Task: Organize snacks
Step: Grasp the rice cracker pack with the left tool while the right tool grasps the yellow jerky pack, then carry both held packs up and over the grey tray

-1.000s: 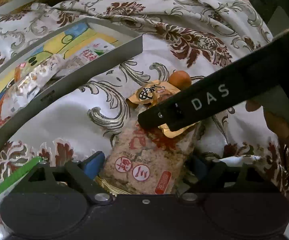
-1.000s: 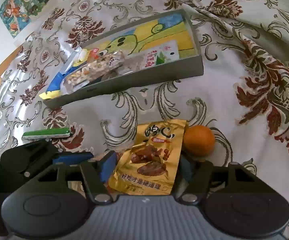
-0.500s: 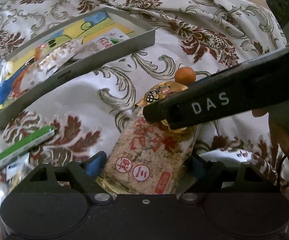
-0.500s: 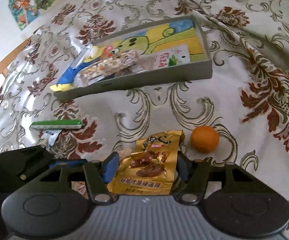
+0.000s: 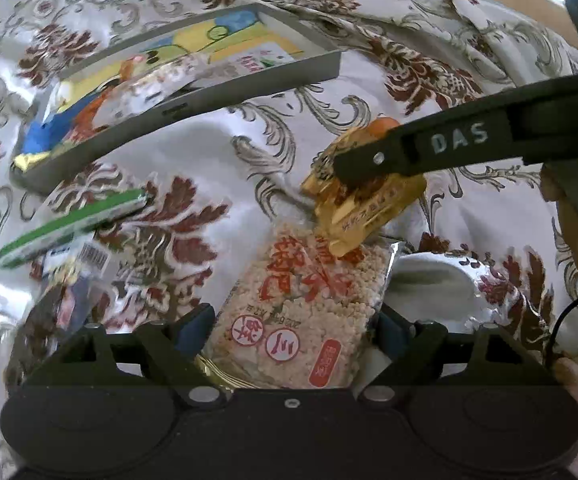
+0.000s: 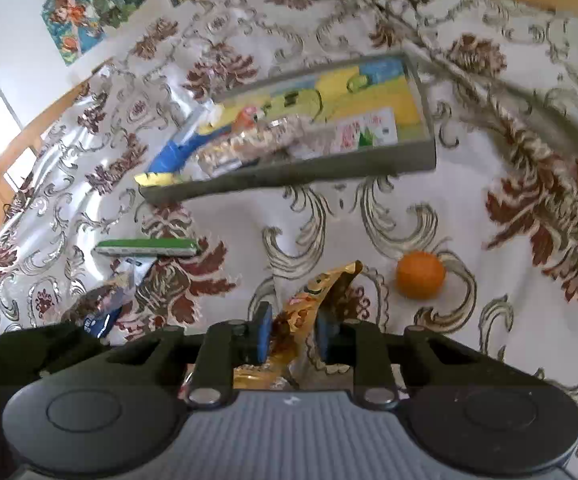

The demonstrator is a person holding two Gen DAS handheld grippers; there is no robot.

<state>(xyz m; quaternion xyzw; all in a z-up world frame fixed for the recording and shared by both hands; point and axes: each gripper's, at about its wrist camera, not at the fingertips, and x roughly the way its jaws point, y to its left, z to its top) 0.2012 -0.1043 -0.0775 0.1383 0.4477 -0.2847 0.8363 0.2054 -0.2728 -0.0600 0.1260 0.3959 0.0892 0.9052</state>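
My left gripper [image 5: 293, 320] is shut on a clear pack of rice crackers [image 5: 309, 312] with red print, gripping it across its width above the cloth. My right gripper [image 6: 293, 328] is closing, and its blue pads pinch a gold snack pouch [image 6: 321, 292], which is crumpled and stands up between them. In the left wrist view the right gripper [image 5: 353, 168] reaches in from the right with the gold pouch [image 5: 361, 208] hanging over the cracker pack. A grey tray [image 6: 289, 176] holding several snack packs lies farther back, and its near wall [image 5: 209, 96] also shows in the left wrist view.
An orange [image 6: 421, 275] sits on the floral cloth right of the pouch. A green stick pack [image 6: 145, 247] and a blue-printed packet [image 6: 105, 308] lie left of it. A silvery packet [image 5: 441, 276] lies beside the cracker pack. A hand [image 5: 577, 232] holds the right gripper.
The right jaws have closed on the gold pouch, crumpling it and lifting it off the cloth. Both grippers have pulled up and back, so the tray looks farther away.
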